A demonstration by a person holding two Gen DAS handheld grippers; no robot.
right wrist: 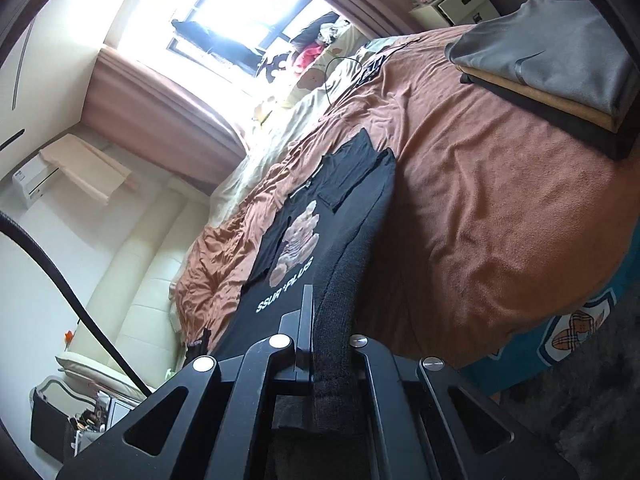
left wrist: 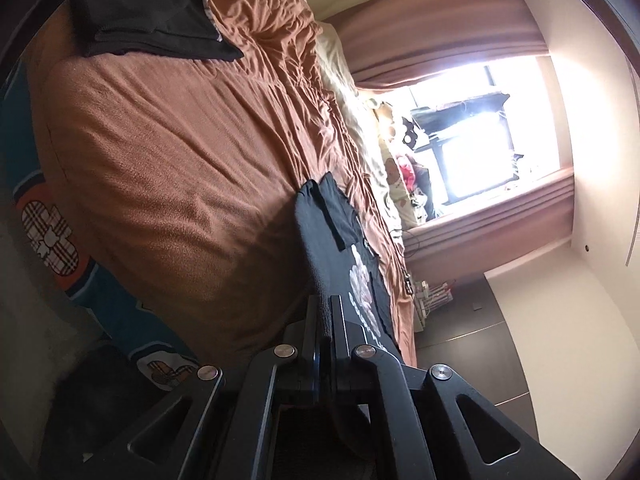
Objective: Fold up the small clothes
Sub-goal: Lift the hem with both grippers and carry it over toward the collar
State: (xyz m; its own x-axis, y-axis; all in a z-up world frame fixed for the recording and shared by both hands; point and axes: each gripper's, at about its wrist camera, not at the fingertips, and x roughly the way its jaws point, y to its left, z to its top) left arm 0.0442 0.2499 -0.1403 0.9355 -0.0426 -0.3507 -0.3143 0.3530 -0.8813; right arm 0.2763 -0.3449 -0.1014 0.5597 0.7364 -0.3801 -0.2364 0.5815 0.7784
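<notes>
Left gripper [left wrist: 325,320] and right gripper [right wrist: 332,320] each pinch, apparently, 1 black T-shirt [right wrist: 320,216] edge.

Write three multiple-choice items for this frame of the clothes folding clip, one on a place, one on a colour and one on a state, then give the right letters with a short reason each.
1. Where does the black T-shirt lie?
A. on the brown blanket
B. on the floor
C. on the windowsill

2. What colour is the top garment of the folded stack in the right wrist view?
A. red
B. grey
C. white

3. What is the state of the left gripper and right gripper?
A. both wide open and empty
B. one shut, one open
C. both shut on the shirt's edge

Answers:
1 A, the shirt is spread across the blanket on the bed.
2 B, a grey piece sits above tan and black ones.
3 C, dark cloth is pinched between the fingers in each wrist view.
</notes>
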